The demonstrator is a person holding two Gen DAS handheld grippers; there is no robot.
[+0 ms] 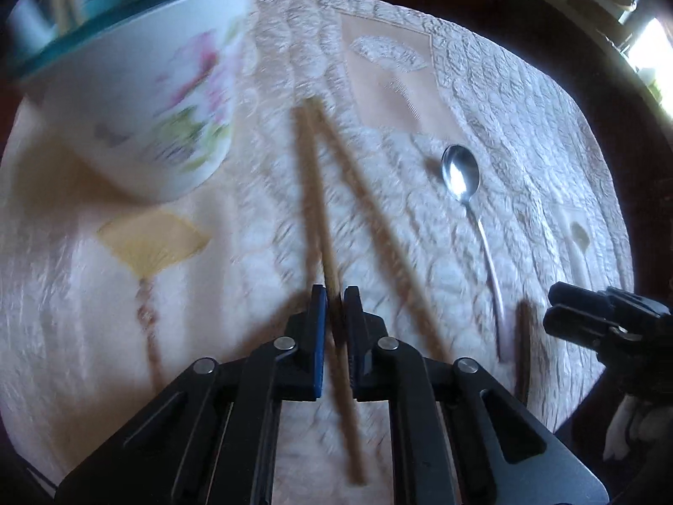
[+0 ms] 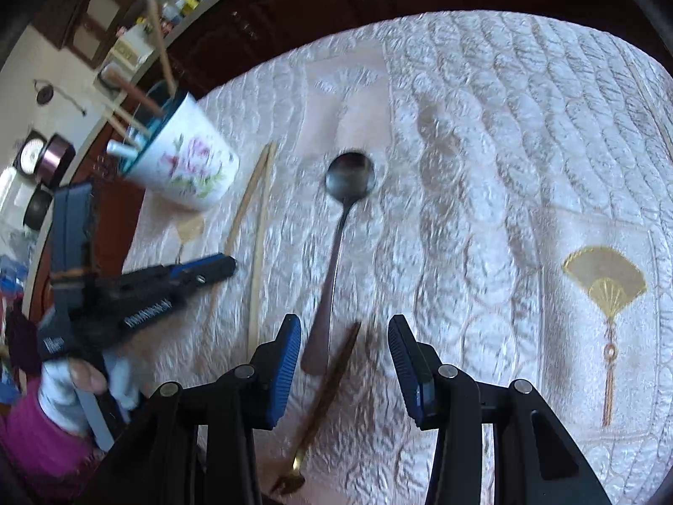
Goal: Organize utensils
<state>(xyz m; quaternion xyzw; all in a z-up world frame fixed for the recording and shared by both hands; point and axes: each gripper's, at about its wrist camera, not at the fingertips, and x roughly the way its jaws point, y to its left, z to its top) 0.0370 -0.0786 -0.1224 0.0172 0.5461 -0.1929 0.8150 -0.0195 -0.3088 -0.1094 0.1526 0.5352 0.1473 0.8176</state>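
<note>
a white quilted tablecloth (image 2: 483,168) covers the table. a flowered cup (image 2: 185,168) at its left edge holds utensils. the left gripper (image 1: 335,294) is pinched on a chopstick (image 1: 324,227) near the cup. the right gripper (image 2: 345,336) hangs wide apart, holding nothing, over a spoon (image 2: 338,248) and small fork (image 2: 324,400).

We see a bench under a white quilted cloth (image 2: 483,134) with gold fans (image 2: 603,284) stitched on it. Dark carved wood (image 2: 294,4) stands at the far side. Bright daylight comes through a window (image 1: 654,54) far right; a cluttered shelf (image 2: 139,42) sits far left.
</note>
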